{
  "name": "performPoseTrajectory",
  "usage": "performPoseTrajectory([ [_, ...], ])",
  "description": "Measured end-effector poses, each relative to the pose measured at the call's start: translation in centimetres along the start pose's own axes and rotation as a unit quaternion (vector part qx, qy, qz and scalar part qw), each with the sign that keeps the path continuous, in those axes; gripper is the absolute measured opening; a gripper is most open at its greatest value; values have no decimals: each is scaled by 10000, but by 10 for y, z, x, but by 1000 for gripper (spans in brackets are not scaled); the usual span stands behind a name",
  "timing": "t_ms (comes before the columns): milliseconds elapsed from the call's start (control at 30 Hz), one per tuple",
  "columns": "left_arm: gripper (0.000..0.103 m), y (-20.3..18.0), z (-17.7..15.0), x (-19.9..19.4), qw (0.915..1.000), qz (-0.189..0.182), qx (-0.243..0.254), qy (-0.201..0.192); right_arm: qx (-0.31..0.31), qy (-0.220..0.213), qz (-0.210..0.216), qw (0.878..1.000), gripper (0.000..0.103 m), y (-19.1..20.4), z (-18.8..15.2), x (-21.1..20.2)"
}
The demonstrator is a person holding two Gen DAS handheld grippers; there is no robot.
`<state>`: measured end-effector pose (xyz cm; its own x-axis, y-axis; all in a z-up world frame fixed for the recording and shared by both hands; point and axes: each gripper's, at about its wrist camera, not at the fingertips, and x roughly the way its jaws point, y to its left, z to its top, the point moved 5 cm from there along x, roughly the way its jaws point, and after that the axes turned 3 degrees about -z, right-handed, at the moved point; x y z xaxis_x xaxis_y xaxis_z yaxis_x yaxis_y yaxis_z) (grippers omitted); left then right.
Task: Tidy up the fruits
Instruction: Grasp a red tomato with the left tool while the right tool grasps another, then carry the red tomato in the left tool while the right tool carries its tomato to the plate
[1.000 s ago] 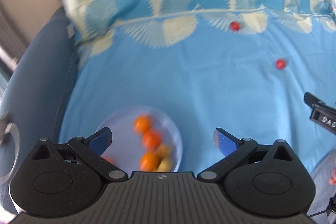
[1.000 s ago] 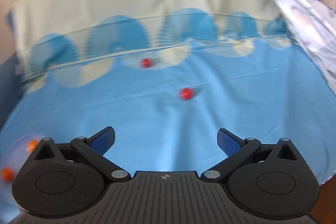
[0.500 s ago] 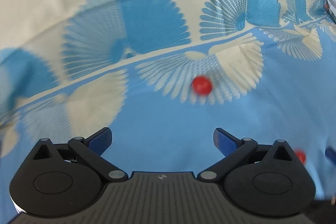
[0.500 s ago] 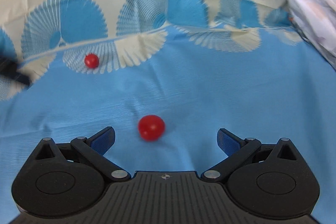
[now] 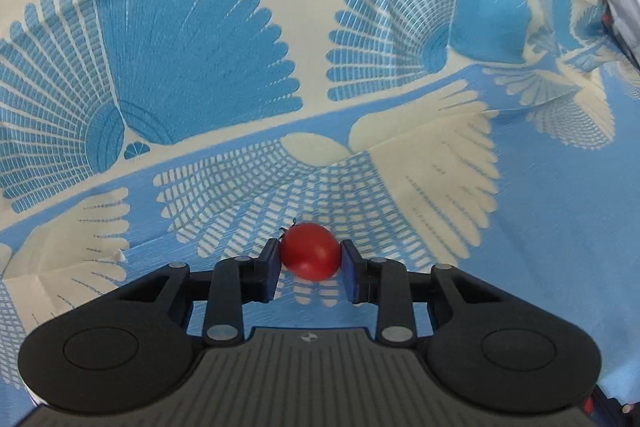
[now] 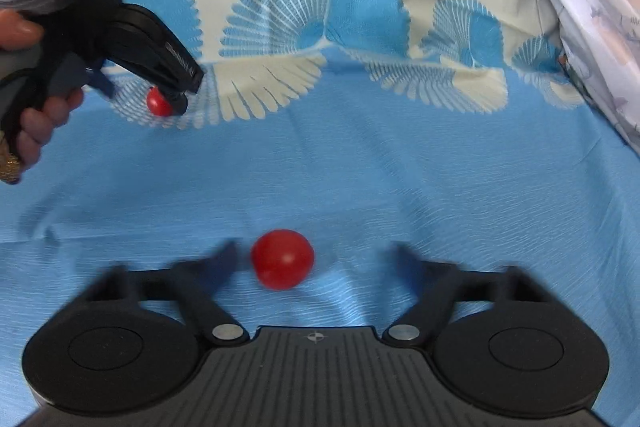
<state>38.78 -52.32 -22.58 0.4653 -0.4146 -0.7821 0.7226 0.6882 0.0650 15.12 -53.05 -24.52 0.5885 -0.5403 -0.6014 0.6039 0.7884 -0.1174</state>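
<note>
— Where did the left gripper [image 5: 310, 261] stand?

— I had it low over the blue and cream cloth [image 5: 540, 227], its blue pads [image 5: 271, 267] pressed on both sides of a cherry tomato [image 5: 310, 255]; the fruit sat between them, stem end tipped away from me (a dark bit of calyx showed at the top). In the right wrist view I could see that same gripper [image 6: 176, 99] with its tomato [image 6: 158, 102] at the tip, on the fan-patterned border.

— And the right gripper [image 6: 310, 259]?

— Jaws apart, and blurred. The second tomato [image 6: 282, 259] lay on the plain blue cloth between the fingers [image 6: 222, 259], nearer the left one; I could not tell whether that finger touched it.

— Anything else?

— A pale printed fabric [image 6: 592, 27] draped at the right edge.
</note>
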Motion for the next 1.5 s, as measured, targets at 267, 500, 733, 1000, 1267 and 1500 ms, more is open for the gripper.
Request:
performPoseTrajectory([
  [267,35,1,-26,-70,9998,-51,-138,-128,343,-271,-139,9989,32,-16,6,-8],
  [500,35,8,-96,-194,9976,0,-688,-98,519,-324,-282,9977,32,-28,5,-36],
  [733,35,19,-168,-328,9924,189,-1213,-99,337,-570,391,9970,32,-14,10,-147],
  [1000,35,52,-249,-451,9871,717,-1409,-248,132,-174,1892,9817,32,38,-21,-289],
  [1267,35,80,-334,-533,9758,1133,-1823,-408,-502,-362,2596,9637,32,82,-36,-393],
  [1500,35,88,-377,-570,9688,1223,-2078,-579,-911,-568,2768,9549,32,101,-52,-447],
])
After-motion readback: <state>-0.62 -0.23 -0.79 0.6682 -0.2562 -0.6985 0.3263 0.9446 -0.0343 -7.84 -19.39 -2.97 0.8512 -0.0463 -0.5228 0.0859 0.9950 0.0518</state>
